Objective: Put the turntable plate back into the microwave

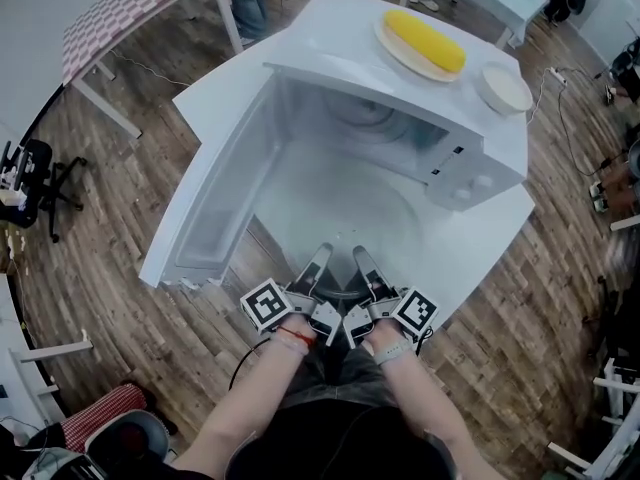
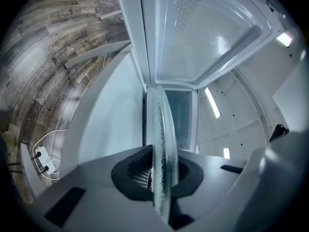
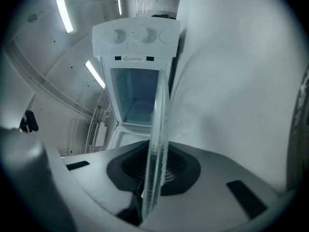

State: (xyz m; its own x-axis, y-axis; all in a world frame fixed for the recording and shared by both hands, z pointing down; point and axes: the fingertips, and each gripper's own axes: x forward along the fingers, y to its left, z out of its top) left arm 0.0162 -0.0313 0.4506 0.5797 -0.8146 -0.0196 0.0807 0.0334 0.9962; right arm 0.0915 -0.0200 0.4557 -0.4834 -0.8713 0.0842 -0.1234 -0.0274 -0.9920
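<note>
The clear glass turntable plate (image 1: 335, 213) lies nearly flat just in front of the white microwave (image 1: 455, 133), above the white table (image 1: 490, 253). The microwave's door (image 1: 215, 203) hangs open to the left and its cavity (image 1: 375, 128) shows. My left gripper (image 1: 318, 260) and right gripper (image 1: 362, 260) sit side by side at the plate's near rim, each shut on it. In the left gripper view the plate (image 2: 161, 144) runs edge-on through the left gripper (image 2: 161, 180). The right gripper view shows the plate (image 3: 158, 129) clamped in the right gripper (image 3: 153, 180), with the cavity (image 3: 137, 95) straight ahead.
On top of the microwave stand a plate with a yellow corn cob (image 1: 425, 40) and a small white bowl (image 1: 503, 88). A pink checked table (image 1: 130, 3) and a person's legs (image 1: 248, 3) are at the far left. A power strip (image 2: 42, 158) lies on the wooden floor.
</note>
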